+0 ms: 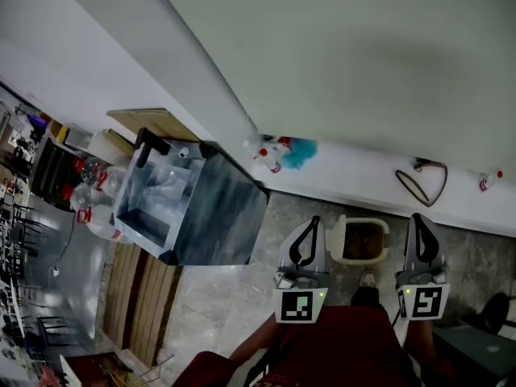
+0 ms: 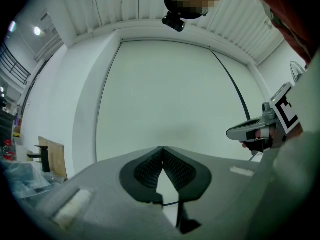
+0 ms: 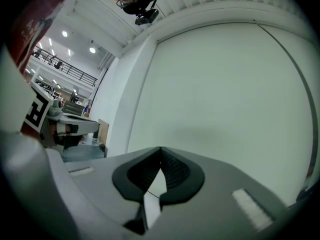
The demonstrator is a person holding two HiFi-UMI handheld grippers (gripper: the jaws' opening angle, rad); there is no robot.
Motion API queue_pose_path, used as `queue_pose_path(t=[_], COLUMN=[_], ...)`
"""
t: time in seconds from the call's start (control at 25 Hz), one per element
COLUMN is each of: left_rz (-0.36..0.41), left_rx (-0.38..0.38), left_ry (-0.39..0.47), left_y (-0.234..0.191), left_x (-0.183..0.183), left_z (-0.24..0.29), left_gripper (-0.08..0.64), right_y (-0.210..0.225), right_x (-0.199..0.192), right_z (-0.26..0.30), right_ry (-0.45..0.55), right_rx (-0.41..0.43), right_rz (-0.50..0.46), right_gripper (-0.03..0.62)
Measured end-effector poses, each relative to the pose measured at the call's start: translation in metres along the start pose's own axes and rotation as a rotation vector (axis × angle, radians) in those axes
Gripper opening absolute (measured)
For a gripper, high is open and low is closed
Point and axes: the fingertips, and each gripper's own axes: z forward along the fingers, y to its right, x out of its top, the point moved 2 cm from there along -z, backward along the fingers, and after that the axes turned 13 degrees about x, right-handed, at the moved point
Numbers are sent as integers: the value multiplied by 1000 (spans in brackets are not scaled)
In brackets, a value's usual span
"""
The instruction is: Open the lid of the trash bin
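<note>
A small cream trash bin (image 1: pixel 361 241) with a brown lid stands on the floor by the white wall, lid down. My left gripper (image 1: pixel 314 220) is held just left of it, and my right gripper (image 1: pixel 417 217) just right of it. Both point at the wall, apart from the bin. In the left gripper view the left gripper (image 2: pixel 162 148) has its tips touching, with nothing between them. The right gripper (image 3: pixel 161 148) looks the same in the right gripper view, shut and empty. Both gripper views face the blank wall, and the bin is out of sight in them. A shoe (image 1: pixel 368 280) sits just below the bin.
A big dark grey box (image 1: pixel 211 213) lined with a clear plastic bag stands to the left. Wooden planks (image 1: pixel 137 289) lie below it. Spray bottles and a blue duster (image 1: pixel 297 153), a looped cable (image 1: pixel 419 181) and a small bottle (image 1: pixel 488 181) sit along the wall base.
</note>
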Motion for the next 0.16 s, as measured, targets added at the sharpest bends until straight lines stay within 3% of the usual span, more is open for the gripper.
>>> queue_pose_path(t=[0.16], left_rz=[8], left_rx=[-9], left_ry=[9], left_y=[3], left_x=[1], left_z=[2], left_gripper=[5], right_y=[3], right_x=[-1], right_z=[0], right_ry=[-4], right_rx=[-3], right_rz=[2], right_gripper=[0])
